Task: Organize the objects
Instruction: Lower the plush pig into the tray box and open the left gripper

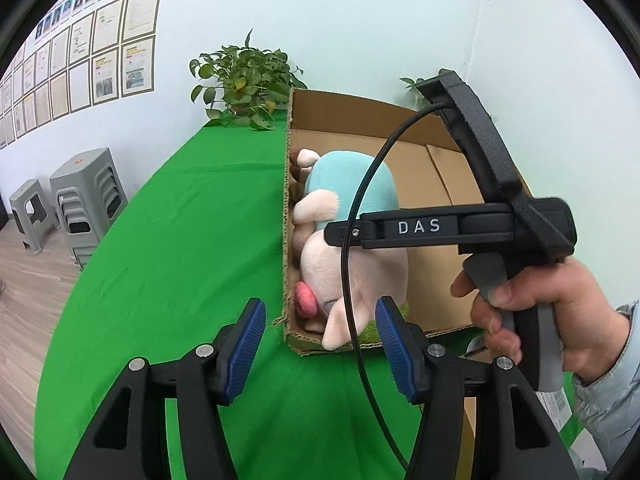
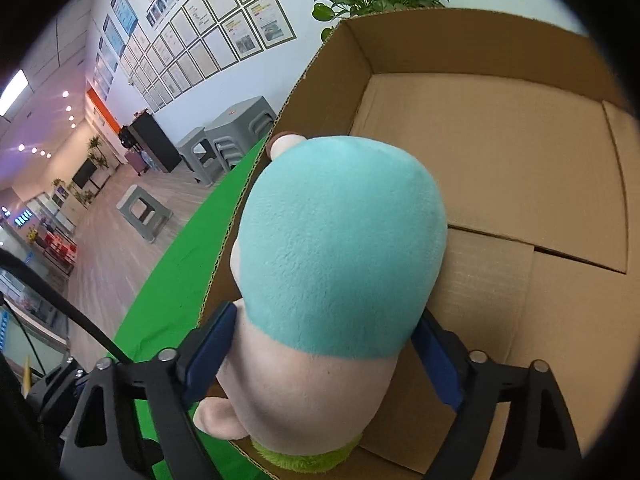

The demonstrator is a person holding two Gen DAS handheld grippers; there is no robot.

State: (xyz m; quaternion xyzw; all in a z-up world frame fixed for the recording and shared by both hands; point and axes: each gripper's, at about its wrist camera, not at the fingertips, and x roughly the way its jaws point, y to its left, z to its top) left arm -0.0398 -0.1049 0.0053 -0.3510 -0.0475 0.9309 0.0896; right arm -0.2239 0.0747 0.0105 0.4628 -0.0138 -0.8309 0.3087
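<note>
Looking at a plush (image 2: pixel 340 264) lying in the box (image 2: pixel 520 168), hard against its 9 o'clock wall. Looking soft, light, squishy, so gripping around the pale middle. Right hand-held gripper (image 2: pixel 320 354) straddling it, contact unclear. Left hand-held gripper (image 1: pixel 320 344) hanging half-open, empty, over the green surface (image 1: pixel 180 240).

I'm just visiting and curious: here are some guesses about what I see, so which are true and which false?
1. The plush toy lies inside the cardboard box. True.
2. The table is covered in red cloth. False: the cloth is green.
3. The left gripper is empty. True: nothing sits between its blue pads.
4. The right gripper is far from the toy. False: its pads flank the toy's body.
5. A leafy potted plant stands behind the box. True.
6. The box is full of toys. False: much bare cardboard floor shows beside the one toy.
</note>
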